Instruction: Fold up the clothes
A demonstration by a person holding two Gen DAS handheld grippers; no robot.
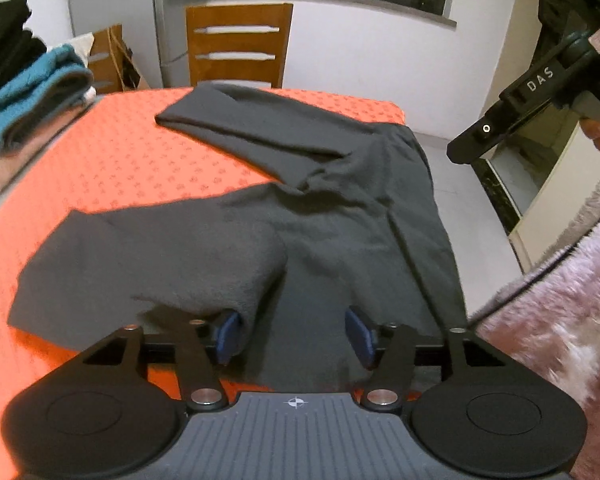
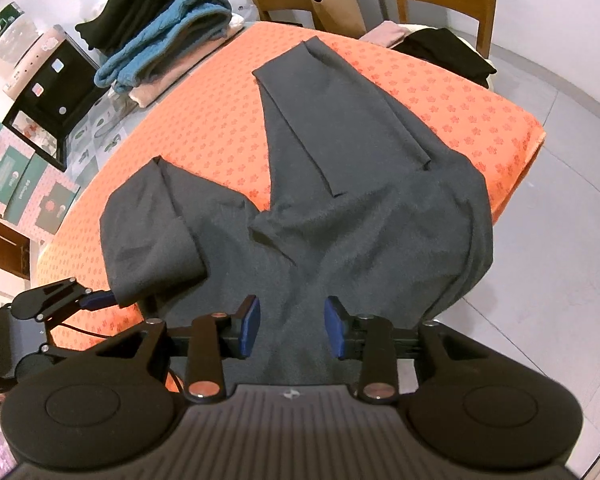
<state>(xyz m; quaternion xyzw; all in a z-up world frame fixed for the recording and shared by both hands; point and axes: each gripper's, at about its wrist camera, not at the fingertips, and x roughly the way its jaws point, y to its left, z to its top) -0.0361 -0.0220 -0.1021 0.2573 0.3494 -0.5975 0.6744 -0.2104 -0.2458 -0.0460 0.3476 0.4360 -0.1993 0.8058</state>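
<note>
Dark grey knit trousers point(image 2: 340, 208) lie lengthwise ahead of me, legs pointing away across the orange patterned tablecloth point(image 2: 220, 132). My left gripper point(image 1: 294, 334) sits nearest the folded leg, my right gripper point(image 2: 292, 326) over the waist; both stand spread, holding nothing.

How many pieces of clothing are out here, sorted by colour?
Dark grey: 1, the garment spread on the orange table
Black: 2, one on the pile, one by the chair
Blue: 1
Pink: 2
Total: 6

A wooden chair point(image 1: 238, 46) stands at upper centre, green-and-pink boxes point(image 2: 18, 182) at left, grey floor tiles point(image 2: 560, 280) at right.
</note>
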